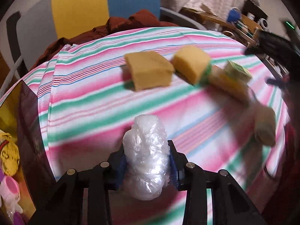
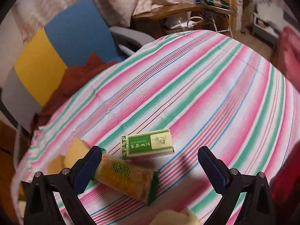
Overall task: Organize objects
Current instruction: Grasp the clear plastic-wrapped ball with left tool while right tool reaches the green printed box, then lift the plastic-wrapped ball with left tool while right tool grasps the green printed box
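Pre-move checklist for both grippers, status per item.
1. Left gripper holds the plastic bag bundle: ok, pads pinch both sides.
2. Right gripper free: ok, jaws wide apart, nothing between them.
3. Snack packet centred for a grasp: not ok, it lies by the left finger.
4. Green box clear of the fingers: ok, it lies ahead.
5. Box at the left has room for the bundle: cannot tell.
6. Sponges sorted: cannot tell.

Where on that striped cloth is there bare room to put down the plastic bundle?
The striped cloth is bare between the sponges and the left gripper holding the plastic bundle; also beyond the green box. The snack packet side is crowded.
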